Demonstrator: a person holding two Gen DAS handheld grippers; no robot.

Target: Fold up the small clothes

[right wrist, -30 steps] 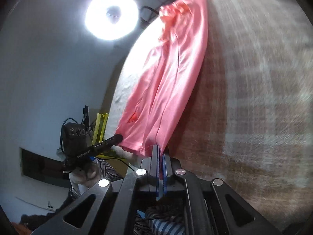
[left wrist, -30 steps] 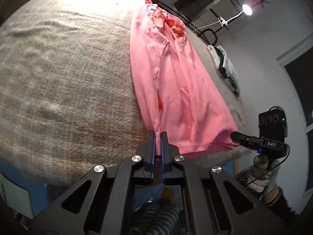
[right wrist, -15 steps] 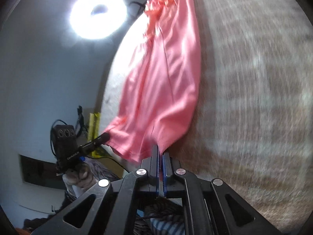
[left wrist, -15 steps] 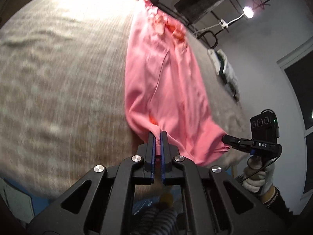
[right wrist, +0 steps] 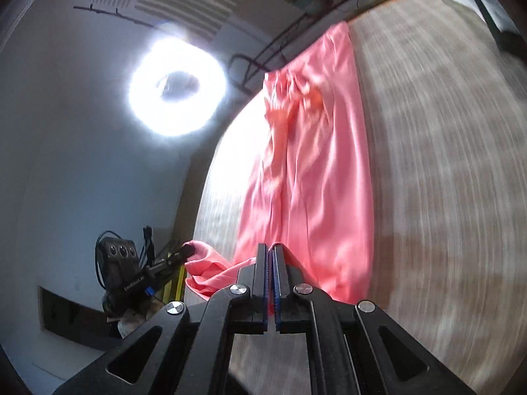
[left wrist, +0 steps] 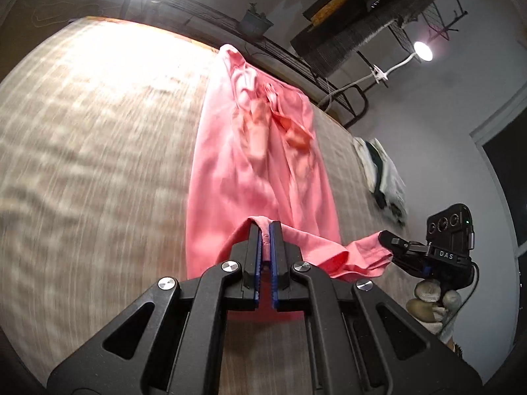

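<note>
A pink garment [left wrist: 243, 171] lies lengthwise on the grey-brown woven table cover [left wrist: 82, 151], its gathered collar end far from me. My left gripper [left wrist: 265, 230] is shut on one near hem corner, lifted off the cover. My right gripper [right wrist: 271, 251] is shut on the other near corner; it shows at the right of the left wrist view [left wrist: 388, 243]. The hem [left wrist: 329, 253] hangs slack between them, raised above the garment [right wrist: 313, 177]. The left gripper also shows in the right wrist view [right wrist: 187, 250].
A white and dark bundle of cloth [left wrist: 382, 174] lies at the table's right side. A ring light [right wrist: 178, 92] glares behind the far edge, and a small lamp [left wrist: 423, 51] shines at the back right. Wire racks line the far edge.
Both grippers have lifted the near hem off the cover and carried it forward over the garment. The near part of the garment has risen and folded into a slack loop.
</note>
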